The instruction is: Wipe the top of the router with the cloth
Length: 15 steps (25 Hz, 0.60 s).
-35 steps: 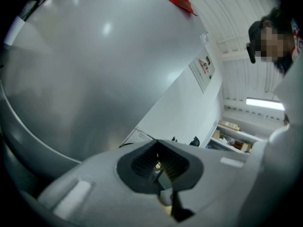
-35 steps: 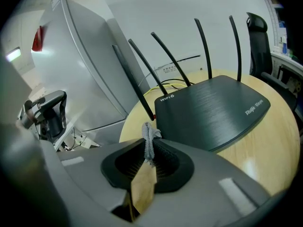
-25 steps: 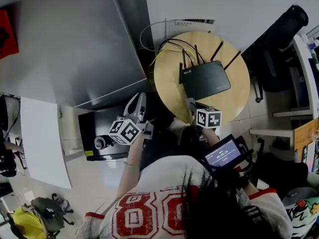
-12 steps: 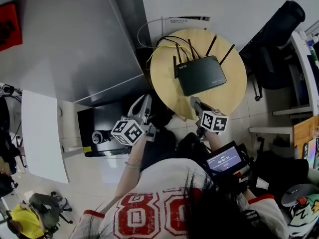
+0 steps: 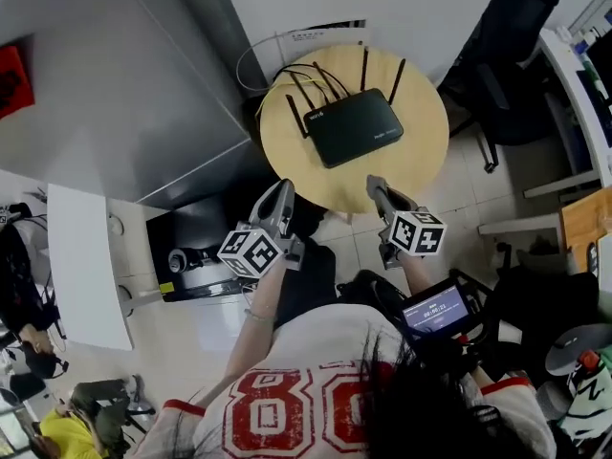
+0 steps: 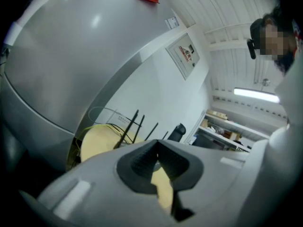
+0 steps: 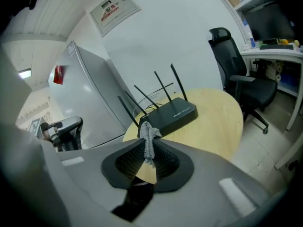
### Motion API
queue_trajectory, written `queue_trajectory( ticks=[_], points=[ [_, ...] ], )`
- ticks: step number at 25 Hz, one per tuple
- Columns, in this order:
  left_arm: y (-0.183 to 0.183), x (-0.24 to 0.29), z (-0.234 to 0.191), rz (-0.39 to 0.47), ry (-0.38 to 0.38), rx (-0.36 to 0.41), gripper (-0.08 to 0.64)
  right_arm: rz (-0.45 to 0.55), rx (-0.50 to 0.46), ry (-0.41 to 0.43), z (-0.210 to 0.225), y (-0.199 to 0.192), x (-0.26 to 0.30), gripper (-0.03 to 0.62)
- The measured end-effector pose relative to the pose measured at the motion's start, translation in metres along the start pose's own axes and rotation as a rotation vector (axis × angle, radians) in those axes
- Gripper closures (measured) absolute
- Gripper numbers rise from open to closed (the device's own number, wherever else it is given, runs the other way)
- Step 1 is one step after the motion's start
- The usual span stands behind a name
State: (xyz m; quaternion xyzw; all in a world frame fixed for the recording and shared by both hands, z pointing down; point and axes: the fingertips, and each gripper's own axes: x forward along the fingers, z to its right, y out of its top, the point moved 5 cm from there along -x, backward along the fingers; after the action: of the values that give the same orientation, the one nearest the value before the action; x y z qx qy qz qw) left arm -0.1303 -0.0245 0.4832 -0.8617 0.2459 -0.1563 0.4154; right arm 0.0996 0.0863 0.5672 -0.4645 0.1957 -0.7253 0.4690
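On the round worktop (image 5: 421,165), toward its far-left edge, the black router (image 5: 352,125) lies flat. Its antennas (image 5: 364,65) are raised along the far side, and cables (image 5: 287,73) trail off the back edge.

The cloth (image 7: 148,138), a small grey knitted strip, is pinched between the pads of the right claw (image 7: 147,148), with a bunched end poking up past the tips. The right gripper view shows this; in the head view the cloth is too small to pick out. That claw hangs off the near edge of the worktop, aimed at the router but well apart from it.

The left claw (image 6: 157,150) is clenched on nothing and sits off the near-left edge.

The cloth looks soft, limp and light. So little of it stands clear of the pads that the wiping would probably have to be done with that bunched tip, pressed down gently. The router seems a light, stiff plastic shell that could skate on the smooth wood. A steadying hold would likely be best at a near corner, away from the antennas.
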Motion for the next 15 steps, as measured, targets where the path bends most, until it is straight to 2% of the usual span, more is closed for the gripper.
queue_trajectory(
  ticks=[5,9,12,15],
  points=[
    [-0.054,0.016,0.067,-0.083,-0.108,-0.008,0.560,0.034,0.011,-0.007,0.021,-0.010,-0.060,0.551],
    [-0.084,0.015,0.107,-0.116,-0.151,-0.002,0.560,0.037,0.006,-0.001,0.036,-0.020,-0.092,0.551],
    [-0.096,0.007,0.124,-0.117,-0.153,0.005,0.560,0.052,-0.001,0.011,0.039,-0.024,-0.111,0.551],
    [-0.100,-0.007,0.129,-0.101,-0.123,0.016,0.560,0.072,-0.012,0.043,0.034,-0.024,-0.121,0.551]
  ],
)
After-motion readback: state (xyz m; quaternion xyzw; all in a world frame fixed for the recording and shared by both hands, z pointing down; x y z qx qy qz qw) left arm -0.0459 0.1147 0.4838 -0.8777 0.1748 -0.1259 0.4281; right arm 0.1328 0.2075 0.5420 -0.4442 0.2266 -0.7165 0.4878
